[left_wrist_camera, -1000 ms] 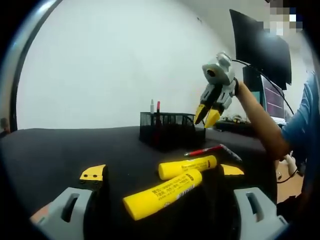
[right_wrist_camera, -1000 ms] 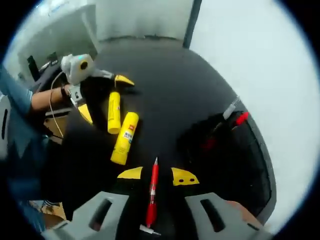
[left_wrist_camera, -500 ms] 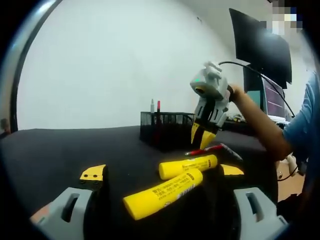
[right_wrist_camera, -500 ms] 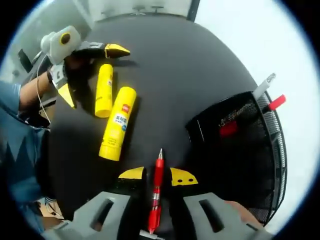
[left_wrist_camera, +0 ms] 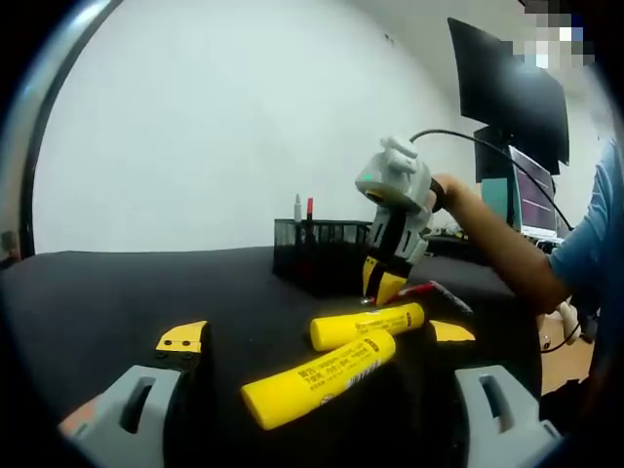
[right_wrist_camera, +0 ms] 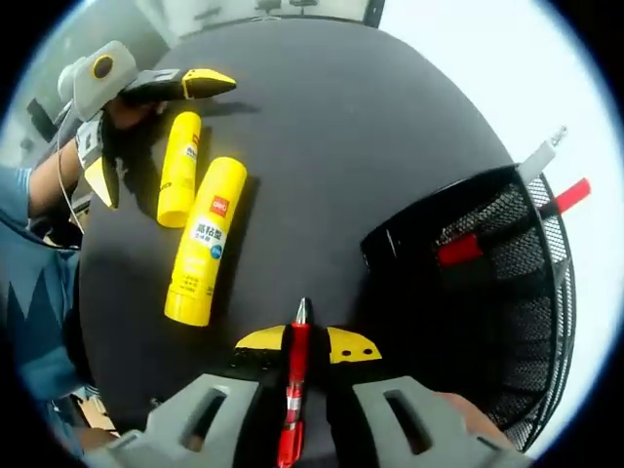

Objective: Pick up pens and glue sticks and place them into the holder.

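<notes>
Black mesh holder [right_wrist_camera: 487, 292] already carries a red pen [right_wrist_camera: 565, 195] and a grey-capped one [right_wrist_camera: 543, 156]; two yellow glue sticks [right_wrist_camera: 200, 244] lie on the counter [right_wrist_camera: 341, 127], untouched (judging by how they lie). The right tongs [right_wrist_camera: 295, 341] come down around a red pen [right_wrist_camera: 292, 390] lying on the counter just beside the holder, jaws near it, not visibly clamped. The left tongs [left_wrist_camera: 317, 336] gape wide, empty, flanking the sticks.

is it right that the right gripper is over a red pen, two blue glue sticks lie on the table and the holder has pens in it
Not quite: the two glue sticks are yellow, not blue, as the right gripper view shows. The rest stands: the right gripper is over the red pen, and the holder has pens in it.
</notes>
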### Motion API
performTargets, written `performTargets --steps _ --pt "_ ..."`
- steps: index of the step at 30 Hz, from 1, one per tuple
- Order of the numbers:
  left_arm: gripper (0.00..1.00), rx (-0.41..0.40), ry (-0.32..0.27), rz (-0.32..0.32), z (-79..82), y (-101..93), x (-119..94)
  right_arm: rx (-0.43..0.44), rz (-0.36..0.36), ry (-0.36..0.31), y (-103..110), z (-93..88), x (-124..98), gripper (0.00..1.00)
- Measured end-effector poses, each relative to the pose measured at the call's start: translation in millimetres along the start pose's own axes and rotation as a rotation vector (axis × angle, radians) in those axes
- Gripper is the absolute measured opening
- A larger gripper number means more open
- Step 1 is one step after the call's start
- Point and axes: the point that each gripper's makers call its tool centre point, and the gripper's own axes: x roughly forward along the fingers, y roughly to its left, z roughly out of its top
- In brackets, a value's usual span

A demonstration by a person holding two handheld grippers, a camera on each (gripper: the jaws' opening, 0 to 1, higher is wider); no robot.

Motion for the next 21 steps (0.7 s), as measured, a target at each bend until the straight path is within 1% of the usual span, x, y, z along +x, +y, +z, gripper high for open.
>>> performTargets --steps 3,4,8,12,16,21 --pt "0.86 0.004 -0.001 -0.002 0.1 -0.5 0.0 -0.007 0.012 -0.004 1.6 0.2 0.5 0.10" --pt "0.85 0.005 0.000 -0.001 -0.1 -0.2 0.1 0.006 0.018 -0.004 2.2 -0.3 0.9 0.10" --pt "0.85 0.007 0.007 -0.001 -1.4 -0.5 0.6 -0.003 0.047 -0.020 7.7 -0.6 1.1 0.06" --pt "0.85 0.008 0.010 0.000 -1.7 -0.2 0.8 0.009 0.059 -0.037 6.0 0.0 -1.2 0.06" --pt "0.85 0.008 0.012 0.000 -2.2 -0.4 1.3 0.010 0.056 -0.066 4.1 2.1 -9.6 0.06" --pt "0.85 0.008 0.014 -0.001 -2.5 -0.3 1.6 0.012 0.059 -0.137 1.0 7.5 -28.0 0.05"
